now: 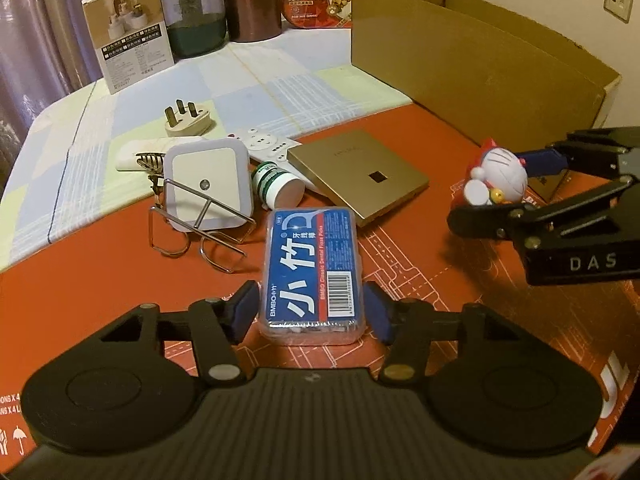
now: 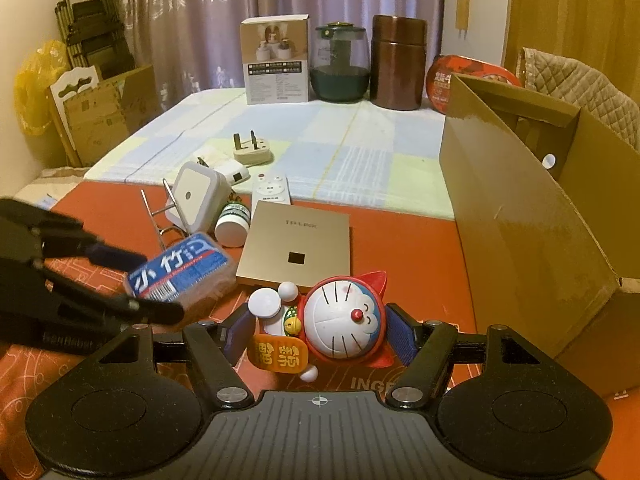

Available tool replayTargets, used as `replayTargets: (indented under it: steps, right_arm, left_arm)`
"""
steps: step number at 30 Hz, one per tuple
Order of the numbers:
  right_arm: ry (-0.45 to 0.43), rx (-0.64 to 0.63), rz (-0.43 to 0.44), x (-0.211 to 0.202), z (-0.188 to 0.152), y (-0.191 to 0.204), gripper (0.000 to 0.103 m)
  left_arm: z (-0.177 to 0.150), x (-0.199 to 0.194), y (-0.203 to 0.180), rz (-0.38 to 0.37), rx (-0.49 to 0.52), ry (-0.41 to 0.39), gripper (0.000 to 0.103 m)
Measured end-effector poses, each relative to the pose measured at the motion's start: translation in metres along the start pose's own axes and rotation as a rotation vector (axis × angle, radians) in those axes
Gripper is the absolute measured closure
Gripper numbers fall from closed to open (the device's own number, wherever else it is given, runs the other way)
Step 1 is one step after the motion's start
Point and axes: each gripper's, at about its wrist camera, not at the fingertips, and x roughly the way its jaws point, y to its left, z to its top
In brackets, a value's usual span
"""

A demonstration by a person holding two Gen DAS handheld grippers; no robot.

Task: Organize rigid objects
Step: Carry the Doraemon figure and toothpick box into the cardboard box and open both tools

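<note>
- Floss box: clear plastic, rounded, blue glossy label; it lies flat on the red mat, and I see its long axis running straight away from my left gripper.
- The left gripper's blue pads flank the box's near end, touching or nearly so; I cannot tell which.
- My right gripper clamps a smooth, round-headed plastic cat figurine, face up, beside the cardboard box.

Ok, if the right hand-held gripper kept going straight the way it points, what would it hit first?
Probably the gold flat box, lying just beyond the cat figurine clamped in the right hand-held gripper. Depth is hard to judge; it might meet the red mat first.
</note>
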Motion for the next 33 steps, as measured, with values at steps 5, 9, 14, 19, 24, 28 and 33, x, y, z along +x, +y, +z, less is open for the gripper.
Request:
replayTargets:
  steps: [5, 9, 14, 19, 24, 28, 33]
  right_arm:
    - [0.0, 0.006, 0.007, 0.0, 0.001, 0.002, 0.036]
    - [0.003, 0.011, 0.007, 0.001, 0.001, 0.002, 0.036]
    - [-0.005, 0.01, 0.017, -0.003, 0.005, 0.004, 0.036]
    - [-0.029, 0.003, 0.022, -0.012, 0.011, 0.008, 0.036]
    - [-0.072, 0.001, 0.014, -0.031, 0.02, 0.007, 0.036]
    - [-0.117, 0.023, 0.02, -0.06, 0.035, 0.001, 0.036]
    - [-0.195, 0.028, -0.003, -0.109, 0.059, -0.028, 0.036]
  left_arm:
    - [0.002, 0.014, -0.006, 0.023, -0.002, 0.004, 0.05]
    - [0.003, 0.018, -0.004, 0.029, -0.036, 0.008, 0.051]
    - [-0.003, 0.004, -0.008, 0.048, -0.067, 0.011, 0.051]
    - [-0.003, -0.02, -0.012, 0.058, -0.083, -0.023, 0.051]
    - [0.002, -0.048, -0.012, 0.099, -0.128, -0.056, 0.051]
    - [0.011, -0.076, -0.019, 0.106, -0.159, -0.076, 0.051]
    - [0.046, -0.108, -0.043, 0.085, -0.128, -0.144, 0.051]
